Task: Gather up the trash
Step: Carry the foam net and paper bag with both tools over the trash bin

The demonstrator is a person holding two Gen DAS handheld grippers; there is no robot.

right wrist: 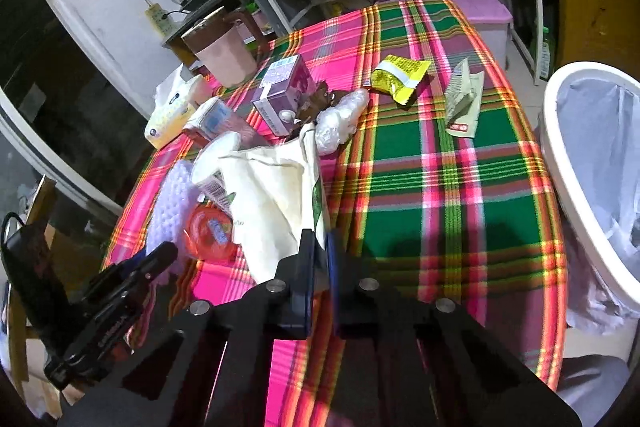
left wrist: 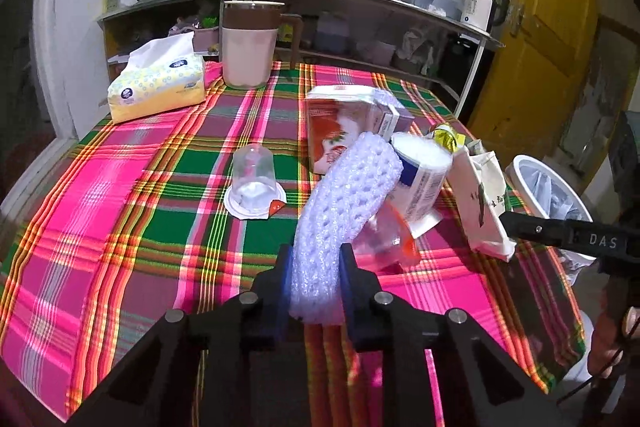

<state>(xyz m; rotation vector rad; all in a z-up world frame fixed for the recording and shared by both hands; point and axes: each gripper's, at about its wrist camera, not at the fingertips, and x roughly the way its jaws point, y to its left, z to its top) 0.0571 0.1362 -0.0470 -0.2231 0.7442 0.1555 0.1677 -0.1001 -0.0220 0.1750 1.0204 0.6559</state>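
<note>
My left gripper (left wrist: 315, 269) is shut on a white foam fruit net (left wrist: 344, 199) and holds it above the plaid tablecloth (left wrist: 132, 187). My right gripper (right wrist: 319, 247) is shut on the edge of a cream paper bag (right wrist: 276, 187); the bag also shows in the left wrist view (left wrist: 482, 203). Between them lie a white cup carton (left wrist: 422, 175), a red-lidded clear tub (right wrist: 210, 229), a red-and-white box (left wrist: 336, 131) and a purple carton (right wrist: 286, 91). A clear plastic cup (left wrist: 254, 183) stands upside down to the left. A yellow wrapper (right wrist: 400, 77), a green wrapper (right wrist: 464, 101) and a clear plastic bag (right wrist: 340, 119) lie farther off.
A white bin with a liner (right wrist: 596, 163) stands off the table's right edge. A tissue pack (left wrist: 158, 83) and a pink jug with brown lid (left wrist: 250, 43) sit at the far side. A metal shelf rack (left wrist: 360, 23) stands behind the table, a yellow door (left wrist: 556, 27) to the right.
</note>
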